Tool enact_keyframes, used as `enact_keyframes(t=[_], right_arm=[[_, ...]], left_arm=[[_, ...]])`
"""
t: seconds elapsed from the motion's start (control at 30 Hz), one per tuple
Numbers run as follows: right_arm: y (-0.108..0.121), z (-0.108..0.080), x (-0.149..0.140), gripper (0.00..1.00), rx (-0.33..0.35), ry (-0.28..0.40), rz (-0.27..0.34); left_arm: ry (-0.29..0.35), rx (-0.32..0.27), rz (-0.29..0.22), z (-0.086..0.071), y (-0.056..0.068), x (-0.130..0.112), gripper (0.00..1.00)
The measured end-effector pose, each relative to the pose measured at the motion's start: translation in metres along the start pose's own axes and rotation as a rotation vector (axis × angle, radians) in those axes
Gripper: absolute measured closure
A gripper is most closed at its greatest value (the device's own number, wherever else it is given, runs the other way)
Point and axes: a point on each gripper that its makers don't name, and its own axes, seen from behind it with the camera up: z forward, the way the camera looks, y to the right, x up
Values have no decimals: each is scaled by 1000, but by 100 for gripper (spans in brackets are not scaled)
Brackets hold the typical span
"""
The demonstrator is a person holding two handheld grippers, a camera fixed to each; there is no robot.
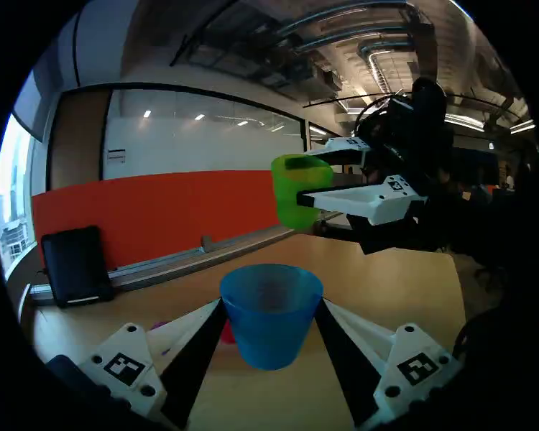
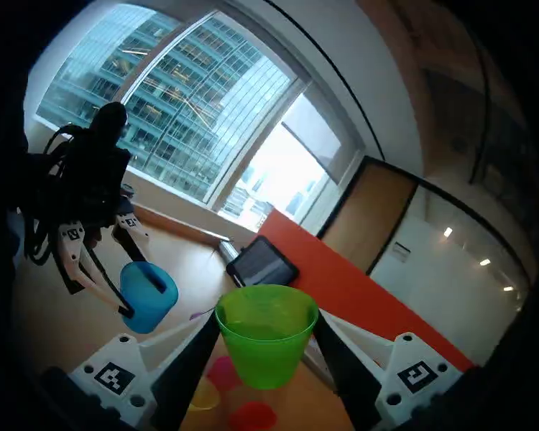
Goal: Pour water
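Left hand-held gripper (image 1: 271, 307): fingers closed onto the blue cup (image 1: 271, 334), upright, lifted over the counter (image 1: 392, 284). Right hand-held gripper (image 2: 267, 336): clamped on the green cup (image 2: 267, 355), also upright, held higher and to the far right of the blue one, well apart. Water level in either: cannot tell. Judged step: cups raised, pour not begun. Next: bring green rim over blue mouth, then tilt slowly.

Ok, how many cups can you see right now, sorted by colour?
blue cup: 1
green cup: 1
pink cup: 1
yellow cup: 1
red cup: 1
Total: 5 cups. The last three are partly hidden below the green cup in the right gripper view.
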Motion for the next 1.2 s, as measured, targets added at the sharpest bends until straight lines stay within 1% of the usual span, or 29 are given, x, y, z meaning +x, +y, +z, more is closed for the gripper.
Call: enact_keyframes(t=[0.27,0.57,0.77,1.2], right_arm=[[5,9,19,9,-4,21,-119],[10,17,38,9,-8,37,-232],[13,21,49,9,-13,50,-297],[14,28,60,9,-16,59,-416]], left_arm=[[8,-12,-2,2,4,2,15],[10,-23,1,5,9,3,15],[14,-32,0,6,12,4,15],[16,-42,0,8,15,7,15]])
